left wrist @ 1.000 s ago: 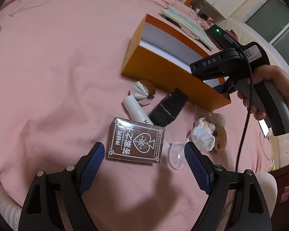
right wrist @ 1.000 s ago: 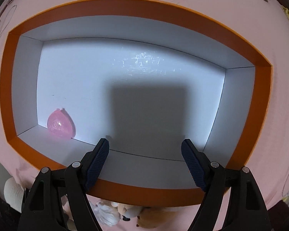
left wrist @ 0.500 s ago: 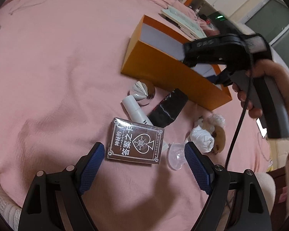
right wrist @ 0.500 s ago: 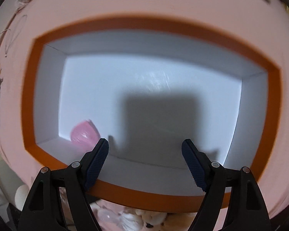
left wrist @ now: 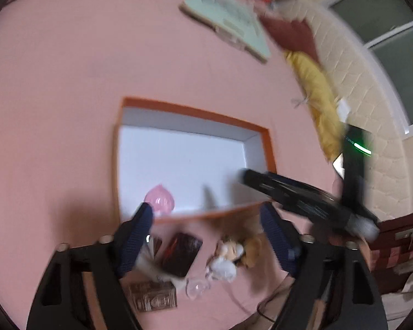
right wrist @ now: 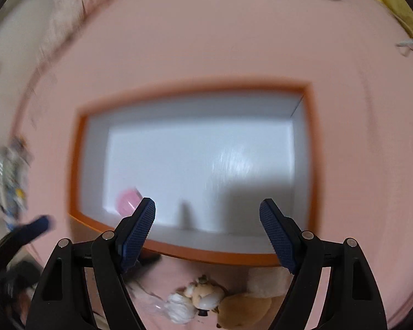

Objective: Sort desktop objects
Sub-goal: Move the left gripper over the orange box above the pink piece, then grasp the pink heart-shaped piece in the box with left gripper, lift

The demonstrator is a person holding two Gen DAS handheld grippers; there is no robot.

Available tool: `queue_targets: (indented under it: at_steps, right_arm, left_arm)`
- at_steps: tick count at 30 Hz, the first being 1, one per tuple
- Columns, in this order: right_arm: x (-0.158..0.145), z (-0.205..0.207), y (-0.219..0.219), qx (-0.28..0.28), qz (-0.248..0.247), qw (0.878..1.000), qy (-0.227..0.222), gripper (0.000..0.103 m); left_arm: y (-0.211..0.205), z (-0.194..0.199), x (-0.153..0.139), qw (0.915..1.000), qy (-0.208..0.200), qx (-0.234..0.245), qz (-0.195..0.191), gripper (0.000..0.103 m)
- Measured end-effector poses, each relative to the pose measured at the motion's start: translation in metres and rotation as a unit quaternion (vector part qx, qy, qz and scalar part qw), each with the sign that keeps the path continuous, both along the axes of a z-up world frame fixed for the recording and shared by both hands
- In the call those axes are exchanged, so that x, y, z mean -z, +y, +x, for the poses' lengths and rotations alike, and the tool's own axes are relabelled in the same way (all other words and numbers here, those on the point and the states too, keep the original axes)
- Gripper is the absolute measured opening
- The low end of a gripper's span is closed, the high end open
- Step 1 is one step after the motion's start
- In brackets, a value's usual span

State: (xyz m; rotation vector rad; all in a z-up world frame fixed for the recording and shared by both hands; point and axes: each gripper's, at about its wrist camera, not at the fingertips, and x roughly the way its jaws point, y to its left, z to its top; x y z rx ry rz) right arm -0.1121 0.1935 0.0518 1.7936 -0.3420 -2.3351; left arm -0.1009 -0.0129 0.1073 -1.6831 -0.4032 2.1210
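An orange box with a white inside [left wrist: 267, 148] [right wrist: 77, 165] lies open on the pink bedspread. A pink round object [left wrist: 160, 200] [right wrist: 128, 202] sits in its near left corner. My left gripper [left wrist: 206, 236] is open and empty, high above the box's near edge. My right gripper [right wrist: 208, 228] is open and empty, also above the box's near wall; its body shows in the left wrist view [left wrist: 297, 195]. Below the box lie a card deck box [left wrist: 152, 295], a dark flat case [left wrist: 181, 253], a clear small object [left wrist: 195, 284] and a small plush toy [left wrist: 234, 253] [right wrist: 206, 294].
A pale green book [left wrist: 228, 19] lies on the bed far behind the box. A yellow cloth [left wrist: 316, 88] lies along the cream headboard at right. Both views are blurred by motion.
My left gripper has risen and swung forward; it now looks down into the box. My right gripper has pulled back and up from the box. Both stay open.
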Motion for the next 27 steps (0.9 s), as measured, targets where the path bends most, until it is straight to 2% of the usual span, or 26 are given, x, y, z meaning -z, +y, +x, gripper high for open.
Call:
queue_targets:
  at_steps: [1,2,7,10,12,14,20,24,27]
  right_arm:
    - [-0.008,0.004,0.009,0.012,-0.010,1.000,0.018,0.079]
    - [-0.013,0.010,0.016,0.021,-0.018,0.999,0.032,0.079]
    - [-0.026,0.031,0.049,0.035,-0.045,0.996,0.062,0.079]
    - [-0.028,0.031,0.066,0.034,-0.066,0.995,0.072,0.079]
    - [-0.029,0.026,0.062,0.033,-0.078,0.994,0.074,0.079]
    - [-0.032,0.013,0.039,0.030,-0.073,0.994,0.077,0.079]
    - [-0.042,0.020,0.042,0.021,-0.096,0.991,0.087,0.079]
    - [-0.046,0.022,0.041,0.020,-0.097,0.991,0.094,0.079]
    - [-0.047,0.027,0.046,0.025,-0.103,0.990,0.095,0.079]
  left_arm:
    - [0.008,-0.007,0.005,0.9995,-0.007,0.009,-0.028,0.058]
    - [0.017,-0.014,0.010,0.9981,-0.014,0.019,-0.056,0.056]
    - [0.045,-0.024,0.048,0.9875,-0.046,0.035,-0.147,0.056]
    - [0.060,-0.021,0.068,0.9744,-0.052,0.050,-0.213,0.056]
    - [0.067,-0.021,0.076,0.9658,-0.057,0.059,-0.246,0.056]
    - [0.071,-0.022,0.079,0.9624,-0.067,0.060,-0.256,0.056]
    - [0.074,-0.015,0.090,0.9573,-0.102,0.072,-0.261,0.054]
    - [0.078,-0.017,0.091,0.9564,-0.109,0.071,-0.262,0.053]
    - [0.078,-0.019,0.091,0.9605,-0.118,0.066,-0.243,0.053]
